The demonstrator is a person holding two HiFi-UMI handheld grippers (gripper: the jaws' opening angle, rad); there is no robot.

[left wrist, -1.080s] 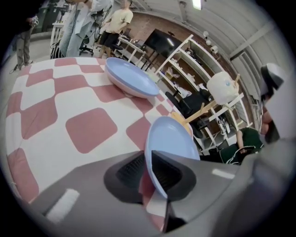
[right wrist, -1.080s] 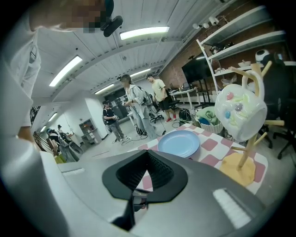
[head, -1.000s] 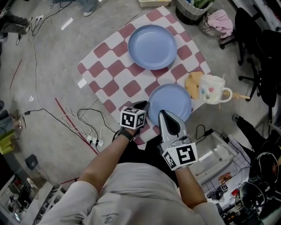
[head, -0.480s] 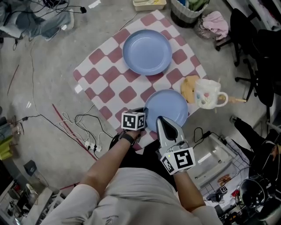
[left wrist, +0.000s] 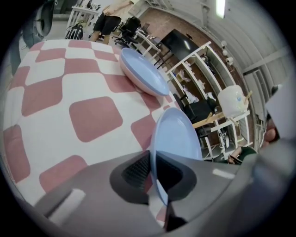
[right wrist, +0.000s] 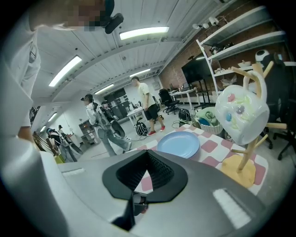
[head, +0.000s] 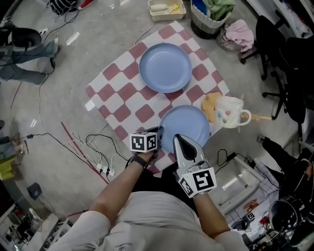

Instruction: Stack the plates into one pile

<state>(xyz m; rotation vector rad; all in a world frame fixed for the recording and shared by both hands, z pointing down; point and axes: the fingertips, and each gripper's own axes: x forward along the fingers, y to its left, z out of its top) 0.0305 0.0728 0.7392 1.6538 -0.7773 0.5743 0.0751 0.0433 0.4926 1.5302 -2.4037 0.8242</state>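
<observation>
Near plate [head: 189,125] now in left gripper [head: 160,131]

Checked cloth [head: 128,93] and cables [head: 94,138] on concrete floor [head: 54,88]

The cloth [head: 122,93] lies on the floor. The far plate [head: 165,67] sits towards the cloth's far corner. The near plate [head: 186,126] is at the near right edge, its near rim between the jaws of the left claw [head: 159,131]. The right claw [head: 179,140] is just right of it, over the same edge. The mug [head: 230,112] stands at the right corner, just beside the near plate. The basket [head: 208,14] sits on the floor beyond the far corner.
</observation>
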